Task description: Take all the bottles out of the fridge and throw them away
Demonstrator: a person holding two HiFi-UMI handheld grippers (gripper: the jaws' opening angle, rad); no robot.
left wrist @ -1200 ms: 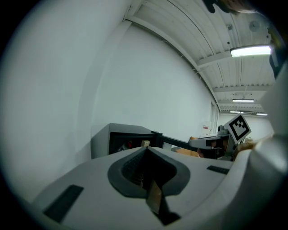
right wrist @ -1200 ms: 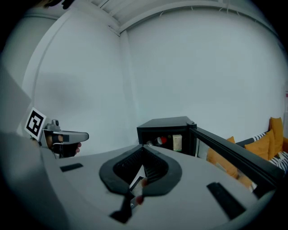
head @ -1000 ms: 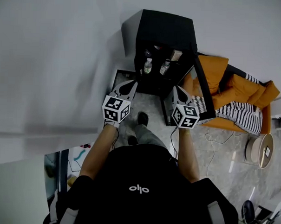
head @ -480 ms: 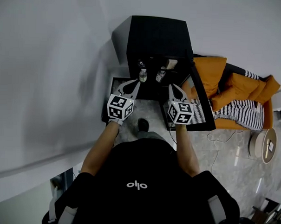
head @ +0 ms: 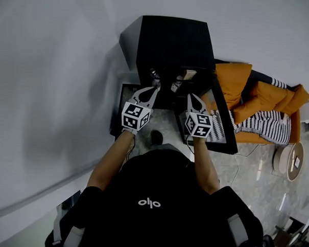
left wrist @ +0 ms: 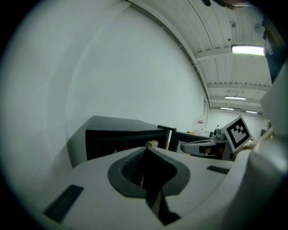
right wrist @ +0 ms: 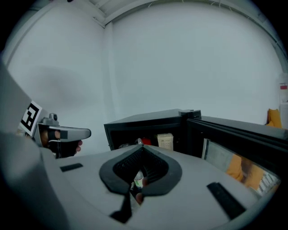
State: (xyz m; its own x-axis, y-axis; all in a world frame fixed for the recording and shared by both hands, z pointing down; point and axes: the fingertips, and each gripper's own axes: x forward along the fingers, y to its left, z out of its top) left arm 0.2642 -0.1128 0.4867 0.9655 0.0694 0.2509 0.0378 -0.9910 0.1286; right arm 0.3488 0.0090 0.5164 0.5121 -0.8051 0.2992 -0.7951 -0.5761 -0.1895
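The person has stepped in toward the fridge (head: 173, 44). A second ago it stood well ahead of both arms in the head view; now its open front lies right at the claw tips. The fridge is a low black cabinet against the pale wall. Its door (head: 222, 118) is swung wide to the person's right, in front of an orange sofa (head: 237, 80).

Both arms have come forward and down together. The left claw (head: 154, 89) and the right claw (head: 190, 96) now reach the front edge of the opening, side by side and a little apart. Neither has changed its grip: each gripper view shows the jaws pressed fully together with nothing between them, so both are empty.

The bottles (head: 155, 74) are untouched. Two stand on a shelf inside the fridge near the front, just beyond the claw tips, with a pale carton (head: 190, 74) beside them. From the right gripper view a bottle with a green label (right wrist: 138, 178) shows through the slot below the closed jaws, straight ahead of that claw.

This looks like the end of the approach, with no part of the removal done. Each claw will probably have to open before it can close round a bottle, and the open door leaves the way in free.
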